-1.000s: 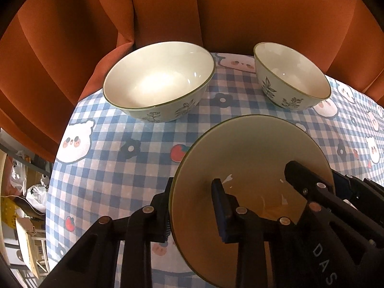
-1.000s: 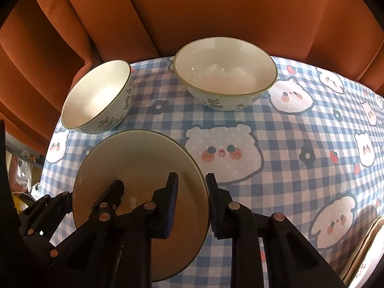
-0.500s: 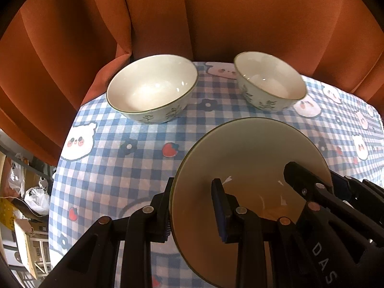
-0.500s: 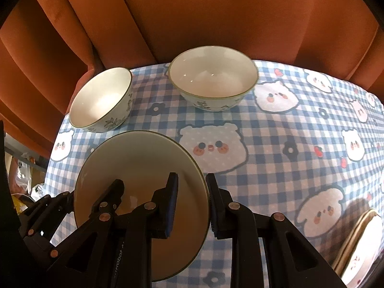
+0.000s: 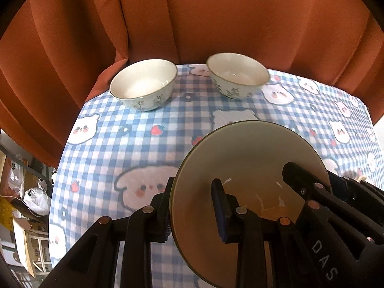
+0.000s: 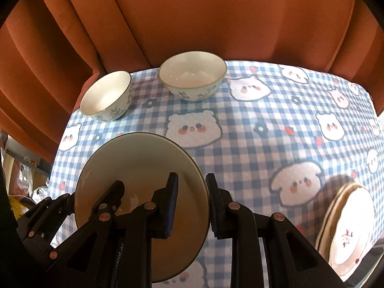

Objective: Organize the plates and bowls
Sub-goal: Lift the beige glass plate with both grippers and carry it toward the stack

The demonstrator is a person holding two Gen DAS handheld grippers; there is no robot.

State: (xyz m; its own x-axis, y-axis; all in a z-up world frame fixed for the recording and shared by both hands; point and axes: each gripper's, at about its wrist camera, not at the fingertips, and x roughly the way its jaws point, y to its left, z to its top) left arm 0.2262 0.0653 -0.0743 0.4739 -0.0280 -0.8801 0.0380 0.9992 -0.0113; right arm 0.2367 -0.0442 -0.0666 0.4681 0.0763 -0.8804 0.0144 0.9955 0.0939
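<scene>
Both grippers hold one cream, dark-rimmed bowl (image 5: 247, 168) above the table; it also shows in the right wrist view (image 6: 141, 168). My left gripper (image 5: 192, 208) is shut on its left rim. My right gripper (image 6: 192, 204) is shut on its right rim. Each gripper shows in the other's view, on the bowl's far side. Two white floral bowls stand at the far edge: one on the left (image 5: 144, 84) (image 6: 105, 96) and one on the right (image 5: 237, 74) (image 6: 192, 74).
The table has a blue checked cloth with bear faces (image 5: 144, 144) (image 6: 264, 144). An orange curtain (image 5: 216, 19) hangs behind it. A stack of plates (image 6: 348, 228) lies at the near right. Clutter lies on the floor past the left edge (image 5: 24, 204).
Both grippers have pulled back and up with the held bowl. The two floral bowls look smaller and farther off. The stack of plates has come into the right wrist view.
</scene>
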